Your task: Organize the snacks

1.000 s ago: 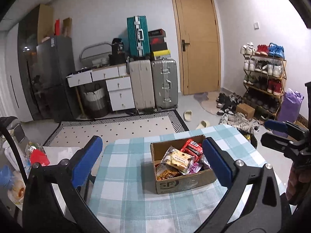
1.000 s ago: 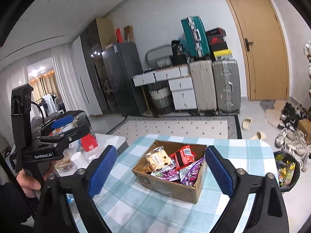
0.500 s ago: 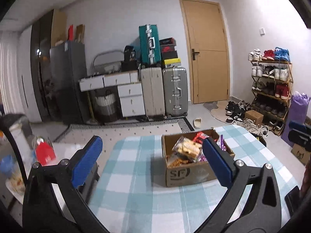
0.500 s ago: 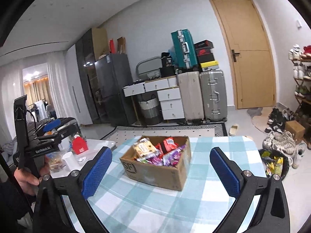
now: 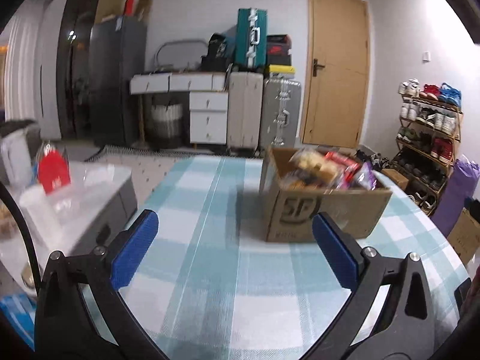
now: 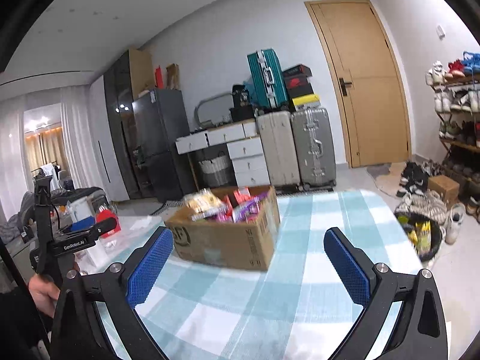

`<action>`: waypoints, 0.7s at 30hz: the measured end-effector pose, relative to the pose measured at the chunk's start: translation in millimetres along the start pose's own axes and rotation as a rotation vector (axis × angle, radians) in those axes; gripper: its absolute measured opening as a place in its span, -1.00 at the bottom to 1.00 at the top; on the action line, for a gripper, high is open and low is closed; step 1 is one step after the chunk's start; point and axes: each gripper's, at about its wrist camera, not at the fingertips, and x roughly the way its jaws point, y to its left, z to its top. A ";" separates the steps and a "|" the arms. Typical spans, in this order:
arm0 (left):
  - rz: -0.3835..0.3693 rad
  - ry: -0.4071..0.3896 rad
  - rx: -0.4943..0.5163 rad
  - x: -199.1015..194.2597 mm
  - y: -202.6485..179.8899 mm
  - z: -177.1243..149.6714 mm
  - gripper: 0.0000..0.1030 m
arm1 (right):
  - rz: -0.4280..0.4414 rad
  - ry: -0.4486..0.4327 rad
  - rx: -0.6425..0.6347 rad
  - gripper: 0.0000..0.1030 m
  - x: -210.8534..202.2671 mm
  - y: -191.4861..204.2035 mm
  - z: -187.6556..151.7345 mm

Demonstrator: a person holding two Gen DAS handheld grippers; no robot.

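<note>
Several snack packets (image 6: 223, 208) lie heaped in the cardboard box (image 5: 318, 216) on the worktop (image 5: 210, 270), we hold both the left tool (image 5: 234, 250) and the right tool (image 6: 247, 262) spread and empty, and whether sorting lies ahead or is complete cannot be judged.

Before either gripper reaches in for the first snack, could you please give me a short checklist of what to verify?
1. Left gripper open and empty: ok.
2. Right gripper open and empty: ok.
3. Cardboard box upright on the checked tablecloth: ok.
4. Snack packets reachable from above, box top open: ok.
5. Which packet lies topmost: cannot tell, both views are blurred.
6. Bare cloth beside the box for sorting: ok.
</note>
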 end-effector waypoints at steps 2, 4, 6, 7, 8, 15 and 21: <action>0.006 0.005 0.002 7.9 1.4 -10.4 0.99 | -0.032 0.008 -0.029 0.99 7.4 1.8 -13.1; 0.011 0.000 0.016 12.0 0.2 -21.3 0.99 | -0.048 0.002 -0.057 0.99 11.7 3.2 -23.7; 0.004 0.003 0.023 15.9 -1.3 -30.0 0.99 | -0.065 0.004 -0.075 0.99 17.0 2.6 -31.8; -0.003 0.004 0.024 15.4 -2.0 -32.9 0.99 | -0.067 0.007 -0.079 0.99 19.8 1.9 -35.5; -0.009 0.004 0.026 17.1 -3.2 -37.5 0.99 | -0.068 0.005 -0.082 0.99 22.2 1.6 -39.3; 0.007 -0.047 0.060 8.7 -11.3 -36.1 0.99 | -0.115 -0.001 -0.110 0.99 26.5 5.9 -40.8; 0.022 -0.056 0.109 0.0 -23.2 -30.6 0.99 | -0.149 0.001 -0.132 0.99 26.2 8.2 -40.9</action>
